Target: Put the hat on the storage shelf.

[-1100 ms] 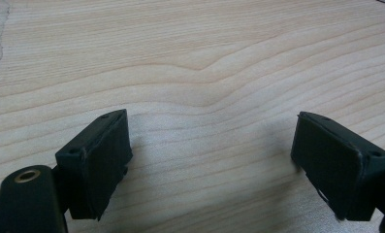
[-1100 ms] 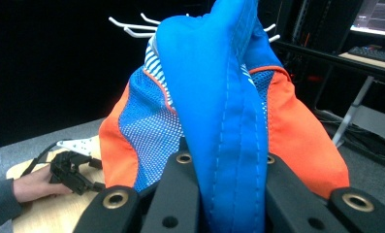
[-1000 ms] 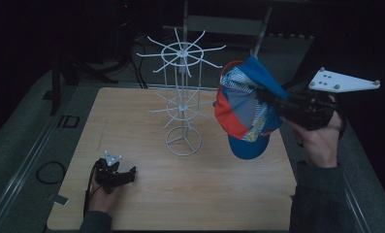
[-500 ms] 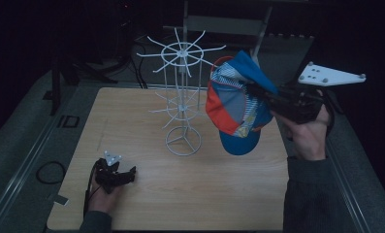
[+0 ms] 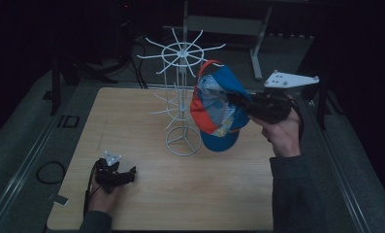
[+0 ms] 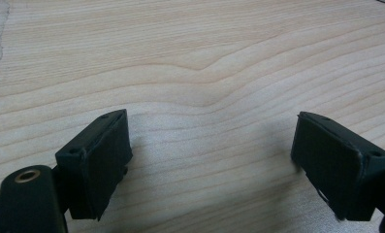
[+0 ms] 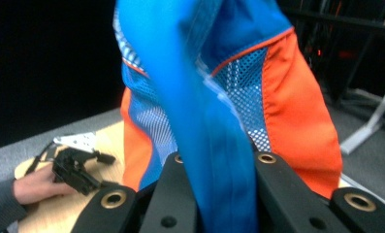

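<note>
Blue-and-orange cap (image 5: pixel 216 109) hangs mid-frame, pinched in the right gripper (image 5: pixel 246 104) beside the white wire rack (image 5: pixel 183 97); hanging it on a prong looks next. Lower left, the left gripper (image 5: pixel 127 174) rests wide open and empty on the table (image 5: pixel 180 194).

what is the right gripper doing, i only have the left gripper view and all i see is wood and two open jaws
Observer: The right gripper is raised above the table, shut on a blue and orange cap.
Operator: how does it have hold of it
Observer: In the right gripper view a blue fold of the cap is pinched between its jaws.
Operator: anything near the cap
Observer: A white wire rack stands on the table just left of it in the high view; its arms look bare.
Operator: and where is my gripper
Observer: The left gripper rests low at the near left of the table, apart from the rack.
</note>
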Demonstrator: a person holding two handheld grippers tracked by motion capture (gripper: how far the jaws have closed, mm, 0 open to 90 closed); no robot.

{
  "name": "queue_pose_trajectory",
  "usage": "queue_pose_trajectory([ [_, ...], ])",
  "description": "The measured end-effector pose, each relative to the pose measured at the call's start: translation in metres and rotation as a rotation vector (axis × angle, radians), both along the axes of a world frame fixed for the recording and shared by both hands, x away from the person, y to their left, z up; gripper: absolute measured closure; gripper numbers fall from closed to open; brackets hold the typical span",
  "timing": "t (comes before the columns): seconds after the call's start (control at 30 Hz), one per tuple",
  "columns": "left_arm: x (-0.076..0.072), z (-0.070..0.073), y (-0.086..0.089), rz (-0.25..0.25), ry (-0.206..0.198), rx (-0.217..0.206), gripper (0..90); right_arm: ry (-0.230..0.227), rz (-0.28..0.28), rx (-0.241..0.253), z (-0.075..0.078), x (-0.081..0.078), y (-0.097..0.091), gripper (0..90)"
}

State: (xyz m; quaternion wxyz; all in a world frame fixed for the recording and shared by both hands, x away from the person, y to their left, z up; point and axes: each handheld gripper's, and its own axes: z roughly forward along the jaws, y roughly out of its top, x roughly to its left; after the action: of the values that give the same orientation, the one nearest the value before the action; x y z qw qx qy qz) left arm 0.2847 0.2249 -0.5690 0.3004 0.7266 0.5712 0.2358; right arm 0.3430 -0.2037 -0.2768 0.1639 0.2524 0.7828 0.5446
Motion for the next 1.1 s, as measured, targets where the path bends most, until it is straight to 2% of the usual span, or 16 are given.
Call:
queue_pose_trajectory([
  [0.13,0.000,0.000,0.000,0.001,0.000,-0.001,14.6,0.014,-0.007,-0.040,-0.006,0.003,0.008,85.1],
  [0.27,0.000,0.000,0.000,0.000,0.002,-0.002,14.6,0.012,-0.019,-0.055,-0.009,0.004,0.011,78.6],
  [0.37,0.000,0.000,0.000,0.000,0.002,-0.001,14.6,0.014,-0.030,-0.079,-0.010,0.003,0.012,70.8],
  [0.5,0.000,0.000,0.000,0.002,-0.001,-0.002,14.6,0.010,-0.049,-0.122,-0.011,-0.001,0.012,56.0],
  [0.67,0.000,0.000,0.000,0.002,0.000,-0.003,14.6,0.019,-0.063,-0.109,-0.013,-0.001,0.007,42.0],
  [0.83,0.000,0.000,0.000,0.000,0.001,0.000,14.6,0.035,-0.085,-0.134,-0.020,-0.001,0.006,29.9],
  [1.1,0.000,0.000,0.000,0.001,0.000,-0.002,14.6,0.057,-0.102,-0.131,-0.035,0.000,0.001,26.3],
])
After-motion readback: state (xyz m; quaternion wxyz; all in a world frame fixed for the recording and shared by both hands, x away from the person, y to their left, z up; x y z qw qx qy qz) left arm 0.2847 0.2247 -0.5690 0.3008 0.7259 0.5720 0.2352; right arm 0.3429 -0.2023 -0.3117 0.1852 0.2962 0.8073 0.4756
